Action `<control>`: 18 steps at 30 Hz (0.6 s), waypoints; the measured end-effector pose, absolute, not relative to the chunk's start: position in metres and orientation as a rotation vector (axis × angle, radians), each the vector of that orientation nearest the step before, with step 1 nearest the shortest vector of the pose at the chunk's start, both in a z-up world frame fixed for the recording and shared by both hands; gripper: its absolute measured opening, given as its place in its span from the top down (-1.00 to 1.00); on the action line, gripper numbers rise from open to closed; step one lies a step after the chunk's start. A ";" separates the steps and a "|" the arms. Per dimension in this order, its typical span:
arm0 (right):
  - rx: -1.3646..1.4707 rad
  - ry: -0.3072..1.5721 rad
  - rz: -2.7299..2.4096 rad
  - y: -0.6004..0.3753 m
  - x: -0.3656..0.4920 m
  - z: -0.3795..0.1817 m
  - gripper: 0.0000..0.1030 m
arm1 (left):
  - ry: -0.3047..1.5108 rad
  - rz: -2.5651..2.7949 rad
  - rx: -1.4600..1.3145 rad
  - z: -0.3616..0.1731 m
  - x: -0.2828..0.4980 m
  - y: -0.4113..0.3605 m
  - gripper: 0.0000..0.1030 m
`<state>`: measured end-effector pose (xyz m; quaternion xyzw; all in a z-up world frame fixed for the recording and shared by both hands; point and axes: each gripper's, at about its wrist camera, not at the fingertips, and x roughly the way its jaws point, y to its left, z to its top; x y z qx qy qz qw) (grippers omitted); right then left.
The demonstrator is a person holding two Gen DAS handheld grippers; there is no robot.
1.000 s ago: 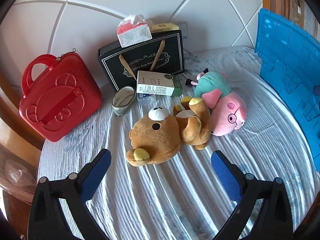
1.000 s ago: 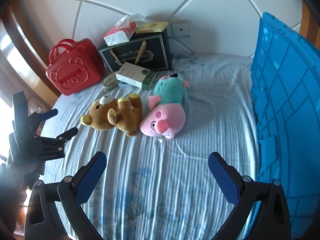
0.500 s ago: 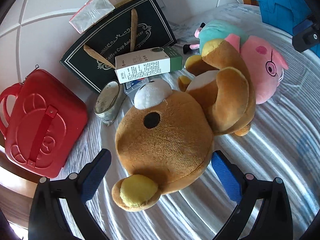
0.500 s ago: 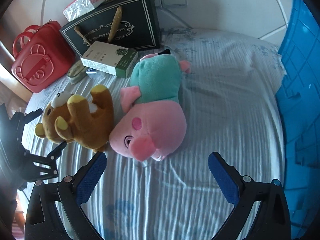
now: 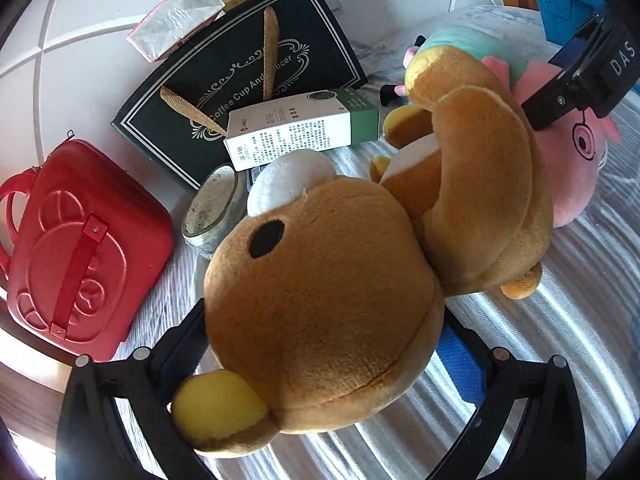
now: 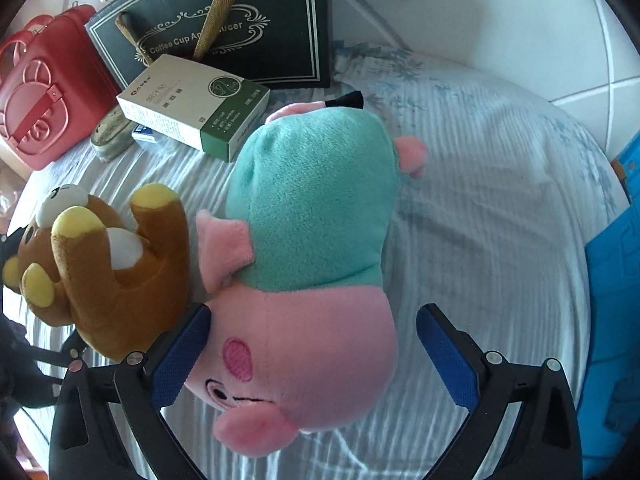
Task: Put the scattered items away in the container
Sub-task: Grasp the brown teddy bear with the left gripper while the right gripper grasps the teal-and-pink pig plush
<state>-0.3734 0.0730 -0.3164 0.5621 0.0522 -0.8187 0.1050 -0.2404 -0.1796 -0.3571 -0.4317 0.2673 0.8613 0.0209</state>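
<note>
Nearest, the open left gripper (image 5: 324, 344) straddles the bear's head (image 5: 320, 300); the open right gripper (image 6: 312, 344) straddles the pig's head (image 6: 304, 344). Neither grips. Beyond, white box (image 6: 192, 106) and tape roll (image 5: 214, 214) lie untidied; blue container (image 6: 612, 320) waits rightward.

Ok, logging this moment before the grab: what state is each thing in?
Bear: lying down, head between left claw fingers, not squeezed.
Pig: lying down, head between right claw fingers, not gripped.
Green box: closed, flat.
Red case: closed.
Black bag: leaning on wall.
</note>
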 end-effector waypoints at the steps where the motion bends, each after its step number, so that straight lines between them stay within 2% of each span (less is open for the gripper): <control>1: 1.659 0.150 -2.413 0.072 -0.375 -0.318 -1.00 | 0.827 2.673 -1.343 -0.357 -0.242 -0.179 -1.00; 6: 1.697 0.110 -2.361 0.070 -0.377 -0.327 -0.98 | 0.790 2.683 -1.357 -0.356 -0.243 -0.181 -0.98; 8: 1.690 0.094 -2.365 0.072 -0.375 -0.324 -0.75 | 0.735 2.691 -1.366 -0.352 -0.241 -0.184 -0.86; 11: 1.682 0.085 -2.371 0.072 -0.369 -0.317 -0.56 | 0.670 2.703 -1.381 -0.346 -0.236 -0.189 -0.70; 18: 1.682 0.070 -2.349 0.073 -0.340 -0.305 -0.49 | 0.568 2.728 -1.428 -0.337 -0.211 -0.196 -0.67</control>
